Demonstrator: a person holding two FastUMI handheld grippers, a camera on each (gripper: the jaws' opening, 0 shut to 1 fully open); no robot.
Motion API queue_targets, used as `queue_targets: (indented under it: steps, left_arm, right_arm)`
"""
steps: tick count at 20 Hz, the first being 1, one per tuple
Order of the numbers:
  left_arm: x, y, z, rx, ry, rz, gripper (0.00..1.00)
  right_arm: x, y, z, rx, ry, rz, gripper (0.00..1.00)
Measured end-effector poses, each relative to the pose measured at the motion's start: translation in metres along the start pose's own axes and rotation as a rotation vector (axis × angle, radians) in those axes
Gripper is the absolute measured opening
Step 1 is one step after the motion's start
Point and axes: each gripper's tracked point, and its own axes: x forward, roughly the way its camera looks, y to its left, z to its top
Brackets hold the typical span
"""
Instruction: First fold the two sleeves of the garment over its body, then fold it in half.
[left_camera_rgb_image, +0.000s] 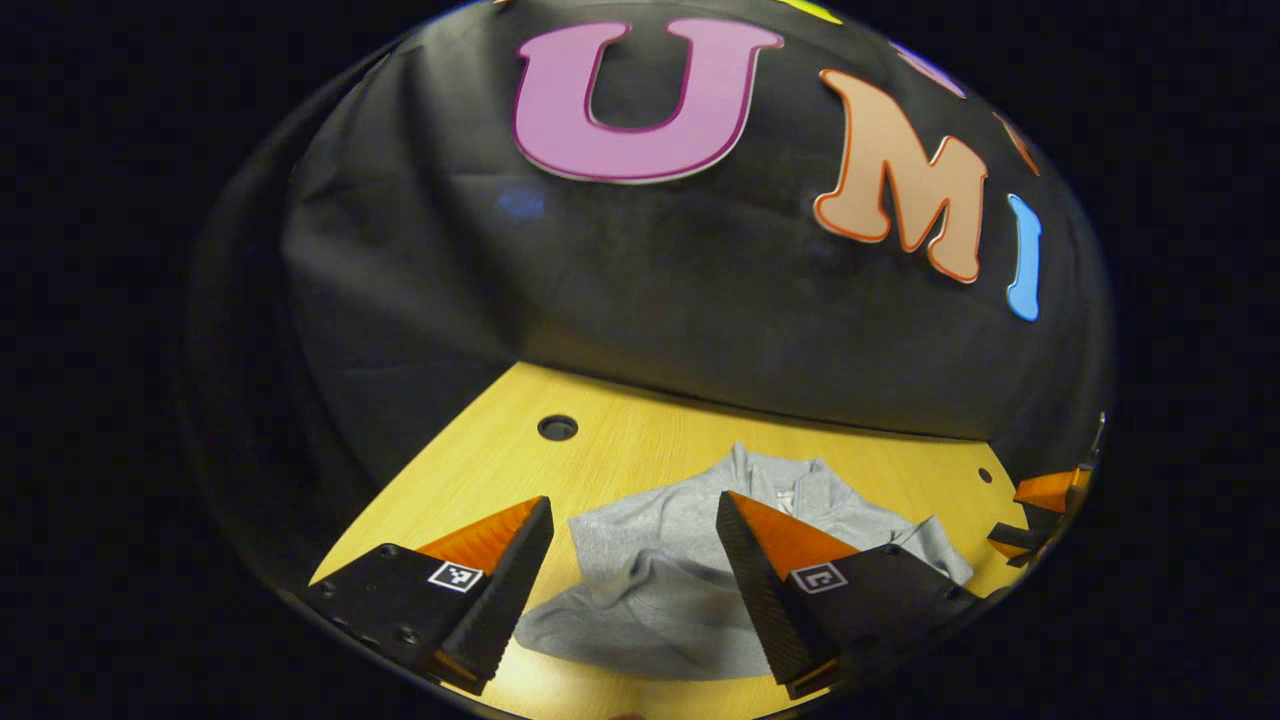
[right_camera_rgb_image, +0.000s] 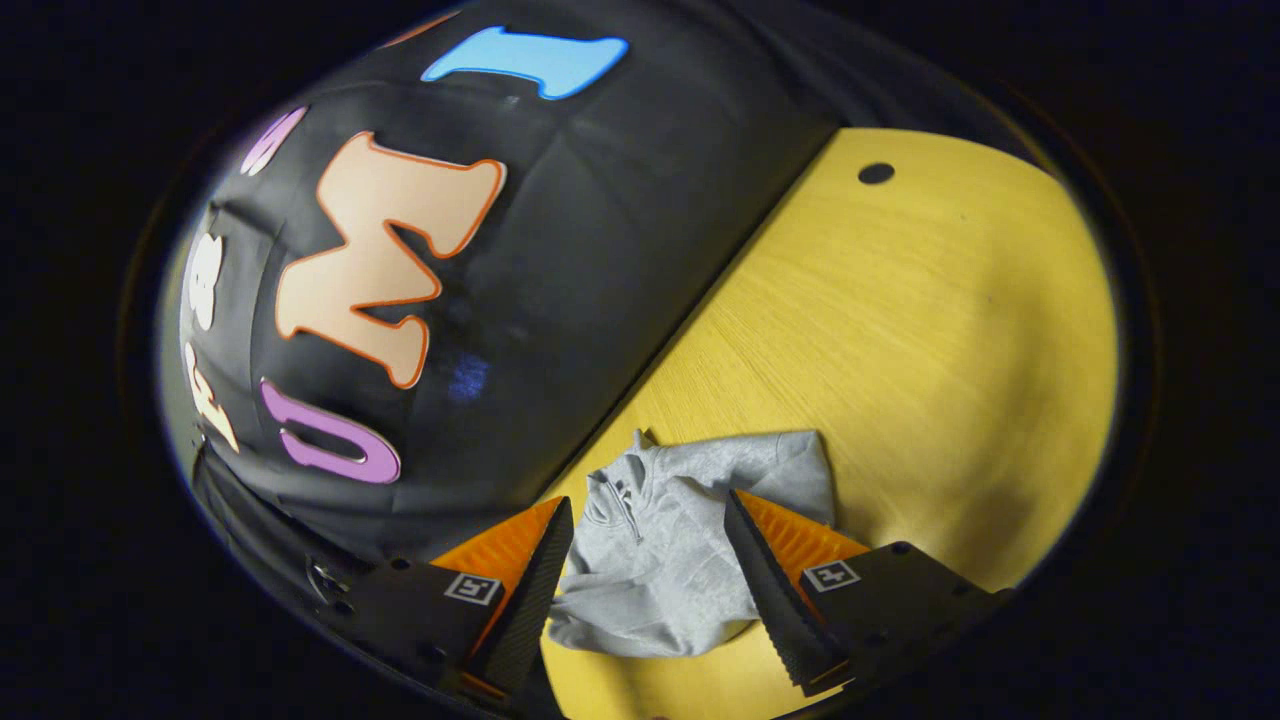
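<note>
Pale wooden tabletop (left_camera_rgb_image: 640, 450) is seen against the black booth wall, with a grey garment (left_camera_rgb_image: 660, 570) laid on it in a compact, rumpled bundle, its collar turned toward the wall. Above it the left gripper (left_camera_rgb_image: 633, 590) is held wide apart, nothing gripped. The right gripper (right_camera_rgb_image: 648, 590) is likewise spread wide over the garment (right_camera_rgb_image: 670, 540), nothing between its fingers.

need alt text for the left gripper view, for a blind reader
A grey garment lies rumpled on a yellow wooden table, framed between the open fingers of the left gripper, which hovers above it. The right gripper shows at the right edge.
</note>
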Motion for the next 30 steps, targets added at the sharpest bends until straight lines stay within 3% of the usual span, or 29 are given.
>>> queue_targets:
  steps: [5,11,18,19,20,23,24,25,30]
  left_arm:
    - [-0.055,-0.008,0.003,0.092,-0.126,0.074,0.95]
    - [-0.119,-0.015,-0.014,0.145,-0.17,0.035,0.95]
    - [-0.156,0.01,-0.003,0.158,-0.233,0.027,0.95]
    - [-0.157,0.013,0.0,0.15,-0.235,0.026,0.95]
    - [-0.156,0.017,0.003,0.145,-0.238,0.028,0.95]
    - [-0.157,0.026,0.016,0.15,-0.259,0.04,0.96]
    - [-0.157,0.028,0.019,0.157,-0.267,0.045,0.95]
    - [-0.158,0.029,0.023,0.165,-0.272,0.046,0.95]
    - [-0.16,0.034,0.032,0.182,-0.29,0.049,0.95]
  right_arm:
    - [-0.049,0.006,-0.006,-0.34,-0.071,0.035,0.95]
    - [-0.096,0.029,-0.014,-0.646,-0.262,0.001,0.97]
    - [-0.123,0.049,-0.04,-0.695,-0.356,-0.041,0.98]
    - [-0.125,0.049,-0.042,-0.698,-0.361,-0.046,0.94]
    - [-0.126,0.052,-0.042,-0.703,-0.368,-0.049,0.98]
    - [-0.132,0.058,-0.036,-0.721,-0.41,-0.059,0.98]
    - [-0.134,0.058,-0.034,-0.727,-0.417,-0.065,0.94]
    - [-0.136,0.056,-0.033,-0.728,-0.418,-0.074,0.98]
    - [-0.145,0.056,-0.025,-0.717,-0.452,-0.095,0.98]
